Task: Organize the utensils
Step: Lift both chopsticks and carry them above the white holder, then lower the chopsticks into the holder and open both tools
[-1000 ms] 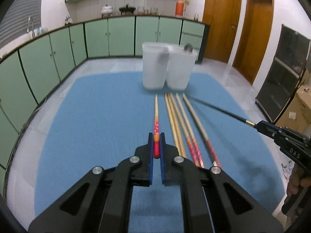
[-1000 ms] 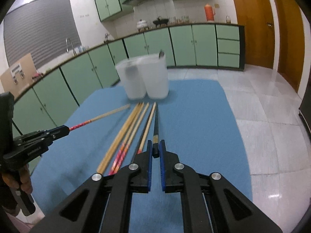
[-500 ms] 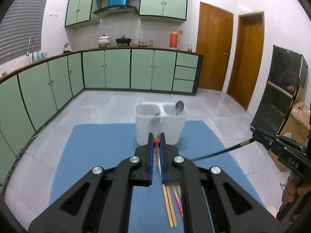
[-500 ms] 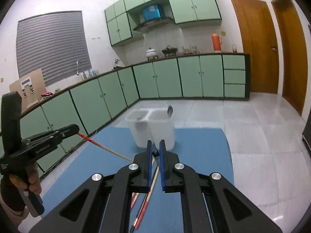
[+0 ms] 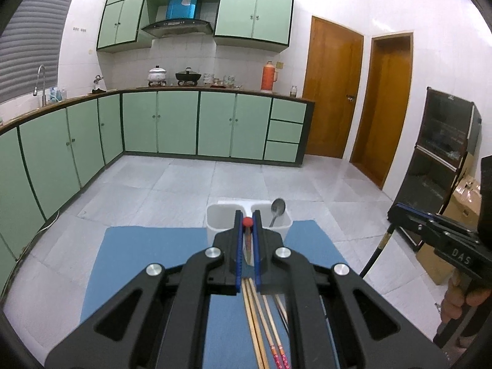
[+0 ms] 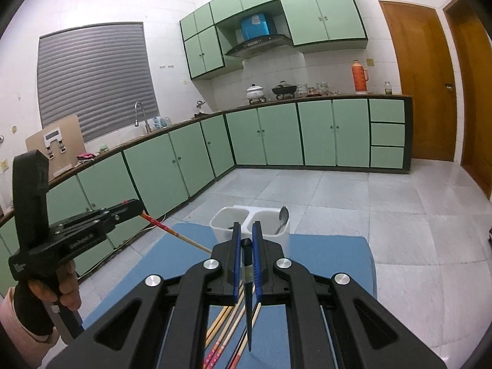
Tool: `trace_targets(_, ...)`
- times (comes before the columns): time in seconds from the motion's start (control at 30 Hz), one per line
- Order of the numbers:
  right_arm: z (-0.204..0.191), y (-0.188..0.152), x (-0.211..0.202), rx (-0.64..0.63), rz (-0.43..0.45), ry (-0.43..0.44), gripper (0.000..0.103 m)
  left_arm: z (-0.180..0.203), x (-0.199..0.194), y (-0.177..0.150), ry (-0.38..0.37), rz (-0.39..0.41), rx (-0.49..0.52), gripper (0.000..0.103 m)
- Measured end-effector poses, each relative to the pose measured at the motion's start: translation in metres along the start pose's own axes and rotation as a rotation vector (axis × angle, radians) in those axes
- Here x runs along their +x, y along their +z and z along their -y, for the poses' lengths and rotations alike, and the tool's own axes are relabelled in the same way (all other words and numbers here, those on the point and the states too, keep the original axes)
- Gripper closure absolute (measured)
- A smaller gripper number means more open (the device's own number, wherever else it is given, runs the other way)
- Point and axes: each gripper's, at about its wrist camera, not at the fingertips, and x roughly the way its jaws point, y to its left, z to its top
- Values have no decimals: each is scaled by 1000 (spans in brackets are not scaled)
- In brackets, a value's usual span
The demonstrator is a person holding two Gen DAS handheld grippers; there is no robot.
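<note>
Both grippers had lifted since 1 s earlier: left gripper (image 5: 247, 230) jaws clamped a red-tipped chopstick (image 5: 247, 222), right gripper (image 6: 245, 247) jaws a black chopstick (image 6: 246, 243). Holder (image 6: 229, 215) held 1 spoon (image 6: 283, 215); several chopsticks (image 5: 256, 323) remained on the table (image 5: 147, 261).

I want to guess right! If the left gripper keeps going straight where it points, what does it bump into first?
Probably the white utensil holder, directly ahead of the left gripper, though depth is hard to judge. Its red-tipped chopstick would likely get there first.

I see green cabinets (image 5: 215, 123) under a counter that carries a white pot (image 5: 157, 73), a black wok (image 5: 188, 77) and an orange thermos (image 5: 268, 75). Two wooden doors (image 5: 333, 92) stand right; a tap (image 6: 140, 112) sits below the shuttered window (image 6: 95, 77).
</note>
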Motion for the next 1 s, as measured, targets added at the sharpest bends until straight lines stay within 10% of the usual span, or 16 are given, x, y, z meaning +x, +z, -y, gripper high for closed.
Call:
trace_targets(0.6, -6, 101, 7, -69, 146, 33, 96, -5, -28, 65, 8, 144, 33, 98)
trace_targets(1.0, 5, 155, 97, -88, 139, 2, 96, -16, 54, 84, 45, 18, 61, 98)
